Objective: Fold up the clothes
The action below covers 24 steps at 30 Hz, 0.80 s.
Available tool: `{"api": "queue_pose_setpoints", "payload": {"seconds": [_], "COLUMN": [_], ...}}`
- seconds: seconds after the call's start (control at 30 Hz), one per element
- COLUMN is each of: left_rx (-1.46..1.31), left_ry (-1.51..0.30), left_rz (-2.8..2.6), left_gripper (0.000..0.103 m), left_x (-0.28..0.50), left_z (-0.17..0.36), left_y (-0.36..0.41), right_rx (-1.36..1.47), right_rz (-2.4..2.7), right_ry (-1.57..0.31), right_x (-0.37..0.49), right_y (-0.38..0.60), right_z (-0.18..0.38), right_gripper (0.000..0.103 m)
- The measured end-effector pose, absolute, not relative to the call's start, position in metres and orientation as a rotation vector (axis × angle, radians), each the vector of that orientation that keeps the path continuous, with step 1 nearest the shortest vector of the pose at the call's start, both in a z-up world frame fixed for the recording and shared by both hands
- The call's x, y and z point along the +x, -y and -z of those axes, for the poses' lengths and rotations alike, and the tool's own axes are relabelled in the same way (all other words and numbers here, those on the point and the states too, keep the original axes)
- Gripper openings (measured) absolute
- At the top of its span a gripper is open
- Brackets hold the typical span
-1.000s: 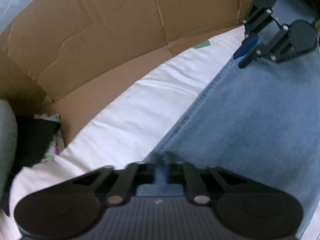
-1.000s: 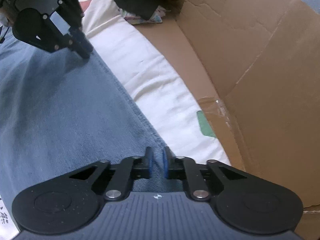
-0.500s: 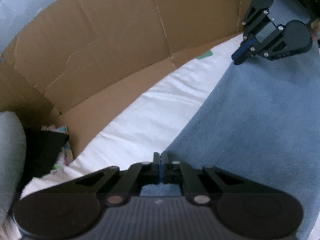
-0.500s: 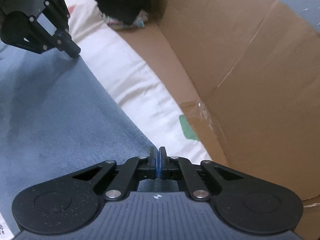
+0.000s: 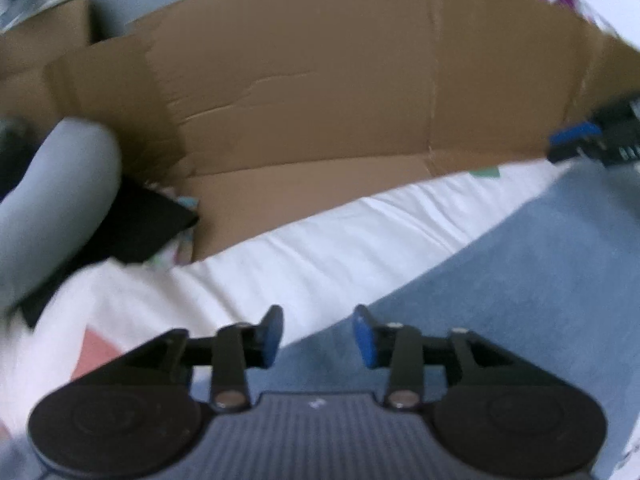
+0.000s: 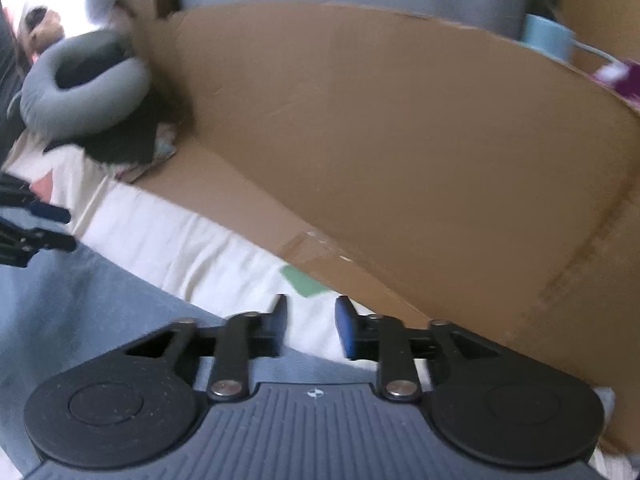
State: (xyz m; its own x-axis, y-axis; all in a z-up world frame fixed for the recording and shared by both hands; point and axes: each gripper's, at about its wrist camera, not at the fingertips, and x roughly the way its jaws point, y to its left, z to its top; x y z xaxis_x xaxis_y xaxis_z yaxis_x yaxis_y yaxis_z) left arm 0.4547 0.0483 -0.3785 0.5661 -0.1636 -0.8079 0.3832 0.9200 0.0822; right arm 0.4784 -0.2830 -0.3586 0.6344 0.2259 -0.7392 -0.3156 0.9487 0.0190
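Blue denim garment (image 5: 520, 300): lies flat on white bedding (image 5: 340, 240), beside a brown cardboard box (image 5: 320, 92). Left gripper (image 5: 318, 334): fingers spread, nothing between them, over the denim's edge. Right gripper (image 6: 310, 326): fingers spread, empty, above bedding at the denim's far edge; grey neck pillow (image 6: 80, 84) beyond
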Motion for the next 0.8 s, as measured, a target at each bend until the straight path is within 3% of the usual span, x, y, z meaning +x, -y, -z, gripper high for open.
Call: {"api": "queue_pose_setpoints", "payload": {"seconds": [0.13,0.43,0.53,0.8], "left_rx": [0.113,0.082,0.115,0.075], "left_ry": [-0.923,-0.903,-0.875,-0.872], "left_rz": [0.260,0.270,0.312,0.387], "left_gripper": [0.061,0.065,0.076,0.083], "left_x": [0.443,0.403,0.388,0.356], "left_z": [0.368,0.351,0.341,0.327], "left_y": [-0.061,-0.037,-0.019,0.017], "right_rx": [-0.071,-0.001,-0.015,0.136], "right_rz": [-0.241,-0.116,-0.104,0.009], "right_ry": [-0.826,-0.830,-0.841,-0.842], "right_x": [0.456,0.379,0.356,0.306], "right_y": [0.314,0.373,0.383,0.412], "right_z": [0.353,0.336,0.330,0.324], "right_gripper": [0.040,0.047,0.056,0.059]}}
